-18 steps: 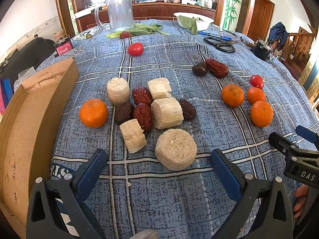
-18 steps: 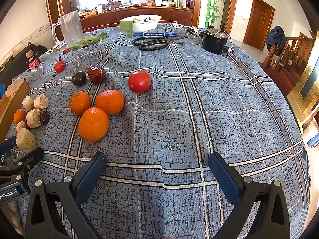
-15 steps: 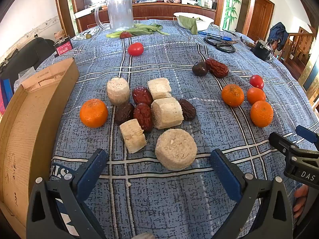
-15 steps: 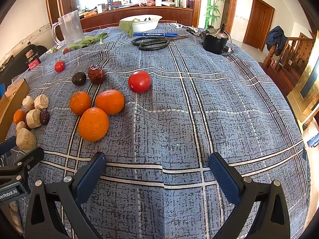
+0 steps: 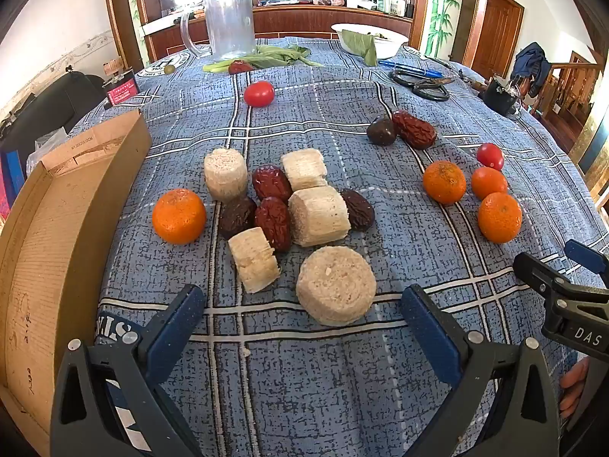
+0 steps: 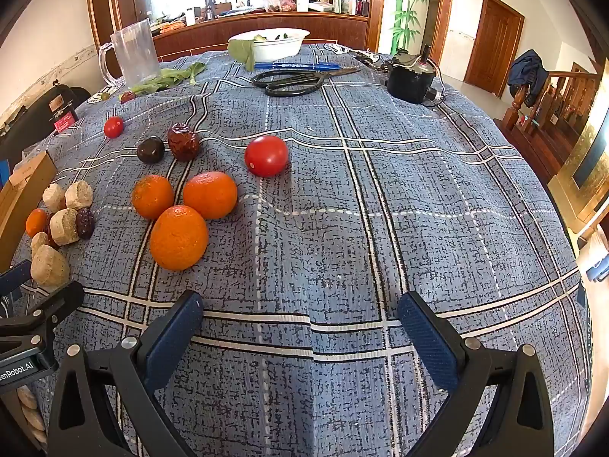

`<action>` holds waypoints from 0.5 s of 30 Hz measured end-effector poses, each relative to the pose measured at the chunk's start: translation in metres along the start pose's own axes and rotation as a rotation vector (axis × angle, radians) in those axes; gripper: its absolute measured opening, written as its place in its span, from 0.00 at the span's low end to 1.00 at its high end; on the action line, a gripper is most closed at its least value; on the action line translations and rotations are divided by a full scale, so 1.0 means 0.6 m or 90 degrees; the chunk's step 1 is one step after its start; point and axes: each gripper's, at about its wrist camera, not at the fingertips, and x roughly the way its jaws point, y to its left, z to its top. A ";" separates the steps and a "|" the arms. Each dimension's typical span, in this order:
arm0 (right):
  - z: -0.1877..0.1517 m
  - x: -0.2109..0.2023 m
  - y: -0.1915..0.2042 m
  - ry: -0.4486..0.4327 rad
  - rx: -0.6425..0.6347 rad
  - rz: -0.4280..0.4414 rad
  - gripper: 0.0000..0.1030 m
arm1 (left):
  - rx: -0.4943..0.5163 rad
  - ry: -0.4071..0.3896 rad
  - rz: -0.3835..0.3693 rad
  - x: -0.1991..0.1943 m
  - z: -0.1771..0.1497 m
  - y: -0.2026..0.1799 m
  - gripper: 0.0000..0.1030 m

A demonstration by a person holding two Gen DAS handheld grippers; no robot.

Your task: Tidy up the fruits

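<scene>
- Hovering low over the blue plaid counter (image 5: 323, 381), the left tongs (image 5: 300, 323) stand wide apart with nothing between the pads; the right tongs (image 6: 300, 327) are spread just as wide and just as empty.
- In the left wrist view, mid-frame, a mixed heap: pale sugarcane chunks (image 5: 319, 215) packed against wrinkled red dates (image 5: 272, 182), and the biggest round chunk (image 5: 336, 290) lies nearest, just above the gap between the pads.
- A lone tangerine (image 5: 179, 216) sits left of the heap, near the cardboard box (image 5: 57, 236) along the left edge.
- In the right wrist view, left of centre, three tangerines (image 6: 179, 238) huddle close together, a red tomato (image 6: 266, 155) just up and to the right of them, a dark fruit touching a red date (image 6: 183, 141) further up-left.
- Handling, as I judge it: tangerines are light, with soft, giving skin, so pinch gently across the widest part. The tomato is smooth and likely to roll or bruise. Cane chunks look stiff and fibrous; grip the curved sides, not the flat ends. Dates are small and wrinkled, so take them across the narrow width.
- Against half a second ago: no visible change. Every fruit lies where it was and both tongs show the same spread and position.
</scene>
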 end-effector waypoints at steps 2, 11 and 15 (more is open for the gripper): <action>0.000 0.000 0.000 0.000 0.000 0.000 0.99 | 0.000 0.000 0.000 0.000 0.000 0.000 1.00; 0.000 0.001 0.001 0.000 -0.001 0.000 0.99 | 0.012 0.023 -0.005 0.003 0.006 -0.004 1.00; 0.001 0.001 0.003 0.006 0.000 0.001 0.99 | 0.021 0.039 -0.012 0.008 0.012 -0.003 1.00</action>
